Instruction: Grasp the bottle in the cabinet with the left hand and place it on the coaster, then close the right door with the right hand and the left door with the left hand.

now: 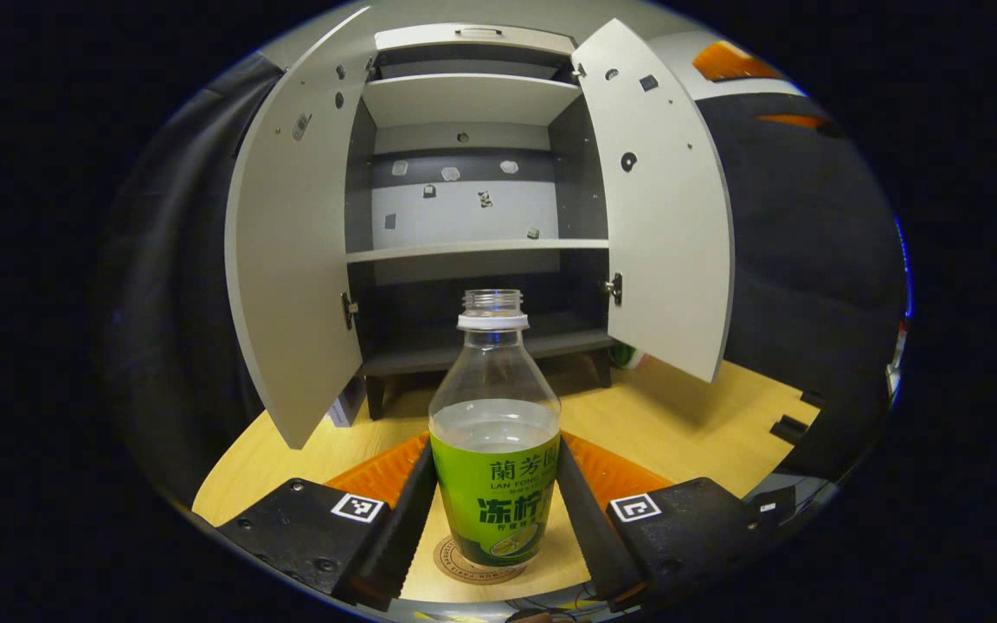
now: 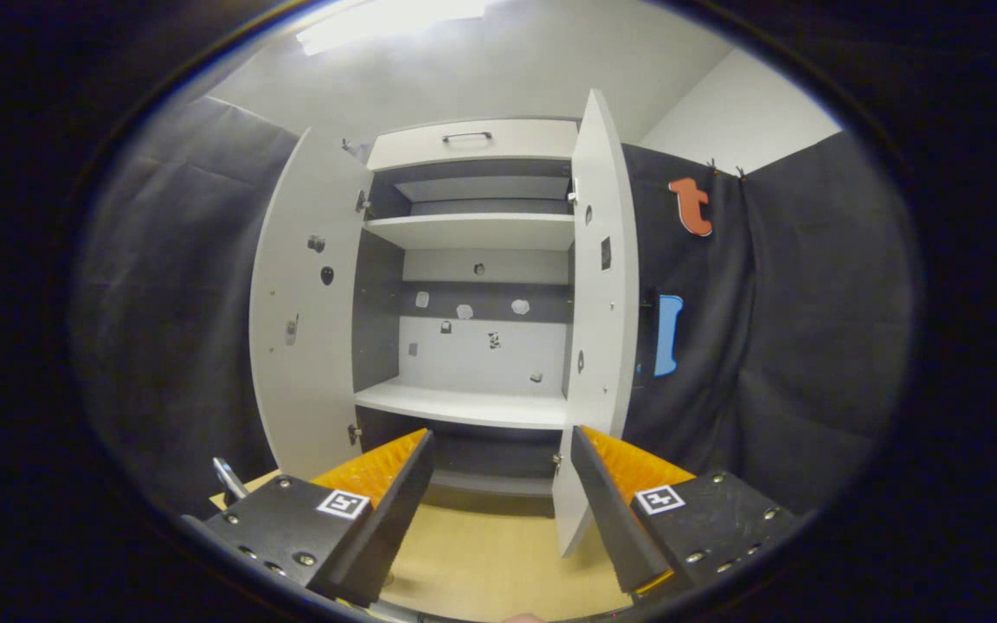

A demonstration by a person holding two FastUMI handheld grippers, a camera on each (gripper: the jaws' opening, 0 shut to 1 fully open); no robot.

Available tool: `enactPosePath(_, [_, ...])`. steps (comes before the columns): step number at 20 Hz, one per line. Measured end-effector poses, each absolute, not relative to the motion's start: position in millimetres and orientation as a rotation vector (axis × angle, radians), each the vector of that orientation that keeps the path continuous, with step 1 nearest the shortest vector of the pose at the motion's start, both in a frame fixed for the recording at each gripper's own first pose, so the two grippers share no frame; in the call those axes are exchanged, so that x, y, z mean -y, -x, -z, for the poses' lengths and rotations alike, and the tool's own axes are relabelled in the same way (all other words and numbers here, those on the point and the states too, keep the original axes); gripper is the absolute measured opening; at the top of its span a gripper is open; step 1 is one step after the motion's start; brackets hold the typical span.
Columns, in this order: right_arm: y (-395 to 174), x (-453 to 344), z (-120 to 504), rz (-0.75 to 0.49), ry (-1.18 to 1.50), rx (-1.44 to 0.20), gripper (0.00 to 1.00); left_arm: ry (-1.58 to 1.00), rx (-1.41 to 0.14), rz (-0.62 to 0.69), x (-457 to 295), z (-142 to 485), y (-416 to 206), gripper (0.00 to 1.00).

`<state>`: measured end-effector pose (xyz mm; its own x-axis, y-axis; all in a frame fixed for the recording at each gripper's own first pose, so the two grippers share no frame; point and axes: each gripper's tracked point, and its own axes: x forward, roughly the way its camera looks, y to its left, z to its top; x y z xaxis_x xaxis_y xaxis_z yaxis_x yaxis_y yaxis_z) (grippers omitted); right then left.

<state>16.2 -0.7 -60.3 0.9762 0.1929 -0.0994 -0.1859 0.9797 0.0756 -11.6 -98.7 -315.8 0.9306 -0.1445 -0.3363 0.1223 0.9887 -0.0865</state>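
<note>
A clear, capless bottle [image 1: 495,450] with a green label and some liquid stands upright on a round coaster [image 1: 457,562] on the wooden table. My left gripper [image 1: 495,459] is around the bottle's lower half, a finger against each side. Behind it the white cabinet [image 1: 472,251] stands with both doors swung wide: the left door [image 1: 291,260] and the right door [image 1: 667,208]. My right gripper [image 2: 500,446] is open and holds nothing, raised in front of the cabinet's middle shelf [image 2: 464,405], just left of the right door's [image 2: 602,329] edge. The left door [image 2: 304,311] is off to its left.
The cabinet shelves are bare, with small marks on the back panel [image 1: 464,208]. A drawer with a handle [image 2: 466,136] tops the cabinet. Black cloth walls close in on both sides. The wooden tabletop [image 1: 680,424] stretches to the right of the bottle. A shiny metal piece [image 2: 227,478] shows at lower left.
</note>
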Motion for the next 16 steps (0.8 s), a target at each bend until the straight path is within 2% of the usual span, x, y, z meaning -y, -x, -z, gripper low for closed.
enactPosePath(6, [-34,-19,78,-0.21,-0.073,-0.118,0.94,0.097,-0.369,0.162,90,348,7,0.8])
enactPosePath(7, [-35,-21,83,-0.212,-0.065,-0.127,0.96,0.093,-0.368,0.162,86,353,7,0.81])
enactPosePath(8, [-35,-23,89,-0.216,-0.053,-0.138,0.94,0.078,-0.357,0.155,83,354,4,0.81])
enactPosePath(9, [-36,-23,93,-0.214,-0.042,-0.147,0.96,0.057,-0.361,0.142,78,358,4,0.83])
enactPosePath(16, [-33,-27,96,-0.22,-0.036,-0.154,0.96,0.083,-0.426,0.162,75,359,10,0.87])
